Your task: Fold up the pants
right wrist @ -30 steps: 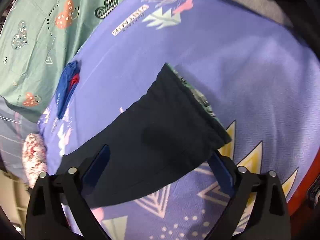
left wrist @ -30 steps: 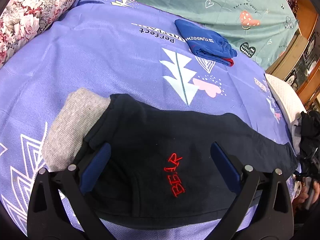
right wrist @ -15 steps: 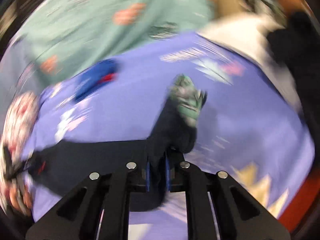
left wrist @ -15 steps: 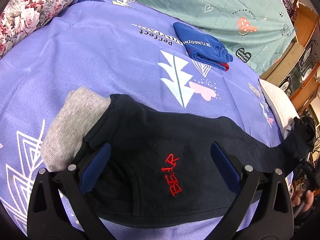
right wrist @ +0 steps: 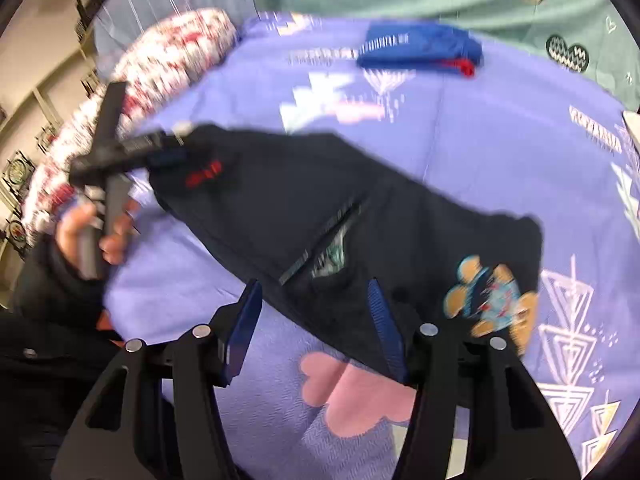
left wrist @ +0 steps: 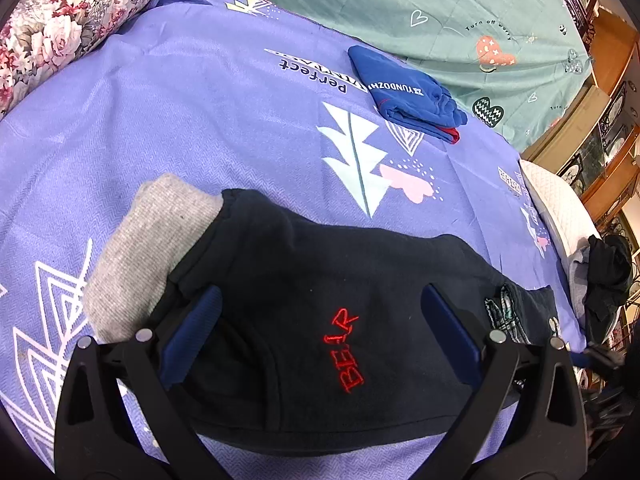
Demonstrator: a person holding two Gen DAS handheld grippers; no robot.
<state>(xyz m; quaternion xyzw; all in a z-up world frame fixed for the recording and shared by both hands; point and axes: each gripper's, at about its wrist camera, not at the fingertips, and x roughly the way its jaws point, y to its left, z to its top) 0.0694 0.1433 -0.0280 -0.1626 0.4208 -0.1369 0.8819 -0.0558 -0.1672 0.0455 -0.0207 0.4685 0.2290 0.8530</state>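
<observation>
Black pants (left wrist: 304,280) with a red "BEAR" stitch and a grey waistband (left wrist: 148,248) lie on the purple bedsheet (left wrist: 200,100). My left gripper (left wrist: 320,292) hovers open over the waist part, its pads off the cloth. In the right wrist view the pants (right wrist: 304,200) lie folded over, showing a cartoon patch (right wrist: 488,300) and green lining at the fold. The jaws of my right gripper (right wrist: 314,286) are opening just above the near edge of the cloth, and the pads do not press it. A hand (right wrist: 80,236) holds the left gripper (right wrist: 132,152) at the far end.
A folded blue garment (left wrist: 404,92) lies further back on the sheet, next to a teal blanket (left wrist: 440,8). A floral pillow (left wrist: 68,12) is at the back left. At the right edge sit a white cushion (left wrist: 556,200) and a dark clothes pile (left wrist: 608,272).
My right gripper shut on the leg end, carried it across toward the waist and let go. The leg now lies folded over the pants. The left gripper stayed put.
</observation>
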